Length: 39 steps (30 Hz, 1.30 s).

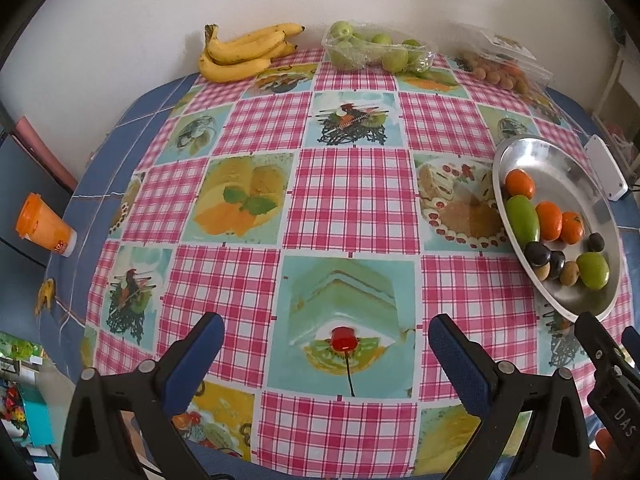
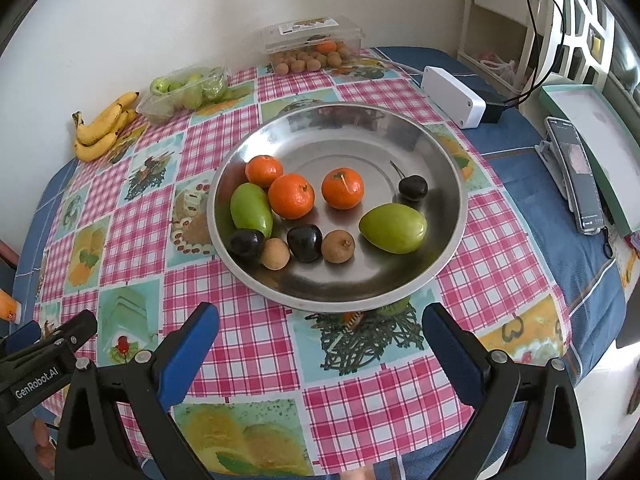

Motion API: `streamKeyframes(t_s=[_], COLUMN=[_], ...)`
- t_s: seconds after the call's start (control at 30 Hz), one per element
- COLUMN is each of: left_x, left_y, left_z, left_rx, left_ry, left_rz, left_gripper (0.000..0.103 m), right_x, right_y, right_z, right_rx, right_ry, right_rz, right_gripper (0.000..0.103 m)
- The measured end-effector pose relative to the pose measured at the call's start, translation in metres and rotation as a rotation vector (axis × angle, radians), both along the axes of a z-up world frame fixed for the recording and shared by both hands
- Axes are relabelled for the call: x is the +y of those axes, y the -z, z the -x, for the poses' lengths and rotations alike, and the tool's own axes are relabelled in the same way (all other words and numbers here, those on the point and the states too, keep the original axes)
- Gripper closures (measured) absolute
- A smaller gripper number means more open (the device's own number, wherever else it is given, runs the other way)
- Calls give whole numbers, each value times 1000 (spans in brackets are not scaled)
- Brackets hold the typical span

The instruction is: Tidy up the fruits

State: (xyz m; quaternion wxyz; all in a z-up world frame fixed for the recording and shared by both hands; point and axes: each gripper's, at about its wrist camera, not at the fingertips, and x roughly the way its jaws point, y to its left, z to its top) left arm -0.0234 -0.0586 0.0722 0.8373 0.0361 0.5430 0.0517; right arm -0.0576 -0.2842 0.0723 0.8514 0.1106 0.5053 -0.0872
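On the checked tablecloth (image 2: 248, 344), the metal bowl (image 2: 448, 168) of fruit sat dead ahead of the right gripper (image 2: 320, 344), nearer than the left gripper (image 1: 324, 356); both stood wide apart, empty.

We see the left gripper (image 1: 322, 344) spread wide and empty above the checked counter (image 1: 352, 200). A metal plate (image 1: 560, 160) of mixed fruit sits at right; bananas (image 1: 244, 52) and a tray of green fruit (image 1: 376, 50) line the far edge.
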Motion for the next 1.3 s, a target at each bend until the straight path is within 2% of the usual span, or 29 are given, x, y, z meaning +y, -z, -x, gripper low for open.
streamKeyframes(t_s=[1.3], left_x=[5], left_y=[7], left_z=[-5], left_rx=[25], left_ry=[-31], left_rz=[3], left_gripper=[0], right_x=[0], right_y=[7], right_z=[-6], right_rx=[15], right_ry=[-12], right_rz=[12], right_gripper=[2])
